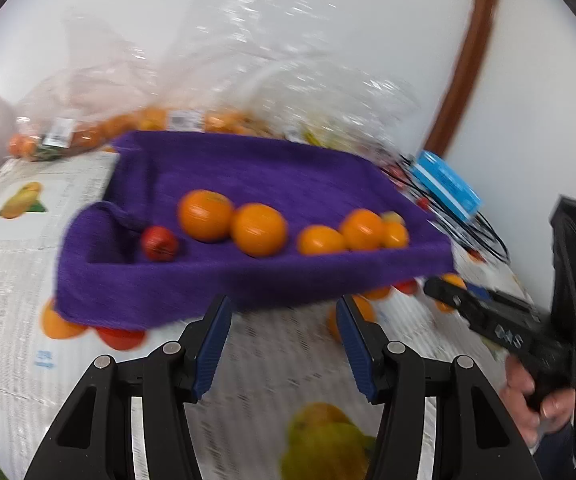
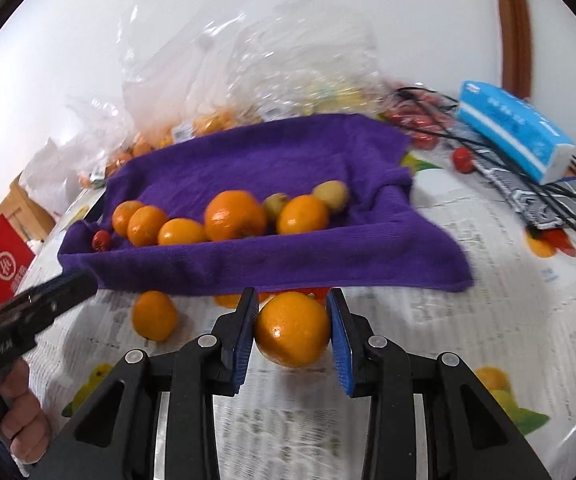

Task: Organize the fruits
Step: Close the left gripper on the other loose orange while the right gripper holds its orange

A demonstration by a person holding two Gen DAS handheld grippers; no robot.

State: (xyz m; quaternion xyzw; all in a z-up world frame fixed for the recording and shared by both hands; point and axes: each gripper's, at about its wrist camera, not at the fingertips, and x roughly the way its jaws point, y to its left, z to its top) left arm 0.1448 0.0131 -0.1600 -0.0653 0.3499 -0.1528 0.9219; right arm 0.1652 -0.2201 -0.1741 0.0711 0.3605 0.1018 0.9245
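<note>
A: Right wrist view, lower centre: right gripper (image 2: 292,330) clamped on an orange (image 2: 292,329), both pads touching it, just in front of the purple towel (image 2: 272,264).

B: Left wrist view: left gripper (image 1: 284,342) wide apart, holding nothing, above the printed desk (image 1: 16,264).

A: Towel contents?

B: A row of oranges (image 2: 235,215) mid-frame, with one small red fruit (image 2: 101,240) at its left end.

Purple towel (image 2: 272,256) matt, fuzzy cloth, oranges (image 2: 235,216) glossy, faintly dimpled, bags (image 1: 248,60) clear crinkled plastic, tablecloth (image 2: 447,320) printed, pads (image 2: 337,344) ribbed blue, door frame (image 1: 467,60) wood.
</note>
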